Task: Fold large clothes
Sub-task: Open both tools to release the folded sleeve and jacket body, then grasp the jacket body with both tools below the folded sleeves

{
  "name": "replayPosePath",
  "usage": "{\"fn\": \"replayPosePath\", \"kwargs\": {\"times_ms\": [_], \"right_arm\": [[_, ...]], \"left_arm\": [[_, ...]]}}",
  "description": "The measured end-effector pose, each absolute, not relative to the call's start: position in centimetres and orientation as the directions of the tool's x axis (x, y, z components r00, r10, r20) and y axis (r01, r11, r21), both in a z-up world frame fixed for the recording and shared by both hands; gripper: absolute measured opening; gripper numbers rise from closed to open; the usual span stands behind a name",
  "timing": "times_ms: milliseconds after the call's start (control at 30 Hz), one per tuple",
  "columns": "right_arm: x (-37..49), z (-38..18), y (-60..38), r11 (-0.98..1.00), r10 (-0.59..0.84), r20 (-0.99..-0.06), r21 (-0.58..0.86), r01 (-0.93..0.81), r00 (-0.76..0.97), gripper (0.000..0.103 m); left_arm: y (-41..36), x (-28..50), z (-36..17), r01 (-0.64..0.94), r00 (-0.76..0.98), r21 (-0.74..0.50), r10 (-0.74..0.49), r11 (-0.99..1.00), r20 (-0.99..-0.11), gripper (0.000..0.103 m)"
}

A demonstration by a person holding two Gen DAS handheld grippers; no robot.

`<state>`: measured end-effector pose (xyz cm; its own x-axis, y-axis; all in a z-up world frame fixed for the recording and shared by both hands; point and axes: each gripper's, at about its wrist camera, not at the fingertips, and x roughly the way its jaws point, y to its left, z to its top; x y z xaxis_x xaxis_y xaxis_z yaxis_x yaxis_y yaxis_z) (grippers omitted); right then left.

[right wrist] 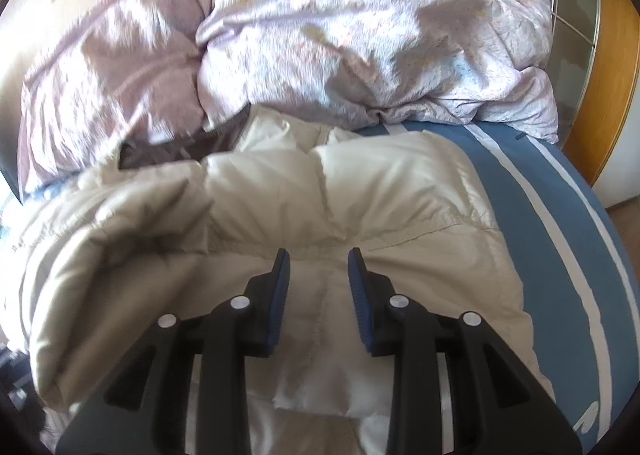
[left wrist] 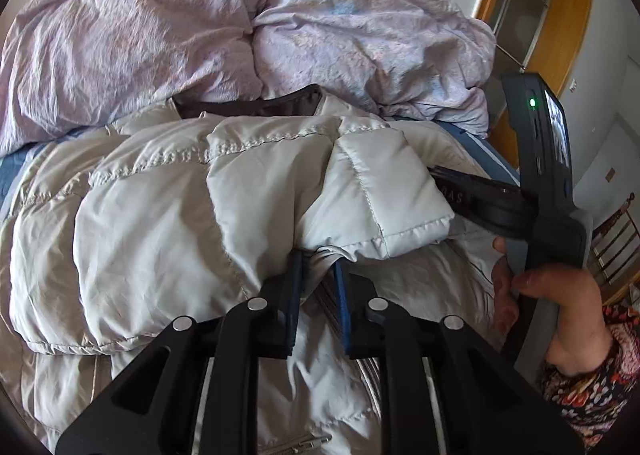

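A pale grey quilted down jacket [left wrist: 160, 223] with a brown collar lining [left wrist: 248, 105] lies spread on the bed. One sleeve is folded across its body, and the cuff [left wrist: 400, 195] ends just beyond my left gripper [left wrist: 318, 261]. That gripper's jaws stand slightly apart; the sleeve's edge rests over the fingertips and the pads do not press it. In the right wrist view my right gripper [right wrist: 316, 259] hovers open over the jacket [right wrist: 280, 207] with nothing between its fingers. The left wrist view shows the right gripper [left wrist: 480, 195] beside the cuff, held by a hand [left wrist: 560, 307].
A crumpled lilac duvet [left wrist: 200, 35] is heaped behind the jacket, against the wall. A blue sheet with white stripes [right wrist: 540, 195] covers the bed to the right. A wooden door frame [left wrist: 576, 15] stands at far right. The person's floral sleeve [left wrist: 600, 375] is at lower right.
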<state>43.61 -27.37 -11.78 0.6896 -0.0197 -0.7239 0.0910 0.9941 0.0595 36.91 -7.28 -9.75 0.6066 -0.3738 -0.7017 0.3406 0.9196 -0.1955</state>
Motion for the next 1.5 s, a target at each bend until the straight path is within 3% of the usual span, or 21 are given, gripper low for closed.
{"fn": "replayPosePath", "kwargs": {"times_ms": [33,67,100,133,200,300,500,667,833,1000,1133,1400,1500], "right_arm": [[43.4,-11.4,-27.4,0.993,0.001,-0.72,0.084,0.085,0.694,0.031],[43.3,-11.2,-27.4,0.99,0.033,-0.722,0.117,0.075,0.691,0.032],[43.2,-11.1,-27.5,0.985,0.07,-0.726,0.158,0.068,0.684,0.034],[43.2,-11.0,-27.7,0.975,0.11,-0.728,0.21,0.068,0.677,0.036],[43.0,-10.9,-27.9,0.964,0.137,-0.728,0.255,0.079,0.672,0.037],[42.8,-10.3,-27.5,0.971,0.127,-0.712,0.233,0.062,0.691,0.037],[42.3,-8.4,-25.9,0.976,0.147,-0.667,0.217,0.001,0.73,0.037],[42.1,-8.2,-21.4,0.981,0.189,-0.671,0.166,-0.103,0.717,0.033],[42.9,-9.9,-18.7,0.992,0.128,-0.695,0.076,-0.105,0.707,0.032],[44.7,-12.2,-19.1,0.995,0.101,-0.724,0.06,-0.083,0.682,0.033],[45.4,-13.9,-19.2,0.996,0.073,-0.742,0.025,-0.082,0.667,0.041],[45.4,-13.9,-19.4,0.996,0.084,-0.73,0.037,-0.083,0.678,0.041],[44.7,-12.3,-19.9,0.993,0.112,-0.711,0.066,-0.093,0.694,0.041]], "left_arm": [[-7.7,36.8,-9.7,0.365,0.608,-0.17,-0.372,0.915,-0.702,0.036],[-8.0,36.8,-9.8,0.388,0.599,-0.167,-0.386,0.906,-0.702,0.075],[-8.3,36.8,-9.9,0.402,0.595,-0.173,-0.401,0.899,-0.697,0.092],[-8.4,36.7,-9.8,0.381,0.62,-0.16,-0.38,0.911,-0.686,0.099],[-8.6,36.9,-9.7,0.345,0.651,-0.151,-0.352,0.926,-0.672,0.099],[-7.9,36.8,-9.0,0.352,0.644,-0.223,-0.408,0.909,-0.647,0.099],[-2.8,36.9,-5.7,0.198,0.779,-0.146,-0.247,0.969,-0.576,0.093],[1.7,39.0,-6.0,0.026,0.784,-0.043,-0.047,0.999,-0.619,0.071],[3.9,41.1,-9.1,-0.041,0.722,0.059,0.071,0.997,-0.689,0.059],[4.4,43.3,-11.8,-0.035,0.684,0.066,0.072,0.997,-0.726,0.059],[4.3,44.2,-12.9,-0.033,0.668,0.073,0.076,0.997,-0.74,0.059],[4.2,44.4,-13.6,-0.032,0.652,0.075,0.078,0.997,-0.754,0.06],[4.3,43.5,-12.7,-0.04,0.656,0.075,0.083,0.996,-0.75,0.068]]}}
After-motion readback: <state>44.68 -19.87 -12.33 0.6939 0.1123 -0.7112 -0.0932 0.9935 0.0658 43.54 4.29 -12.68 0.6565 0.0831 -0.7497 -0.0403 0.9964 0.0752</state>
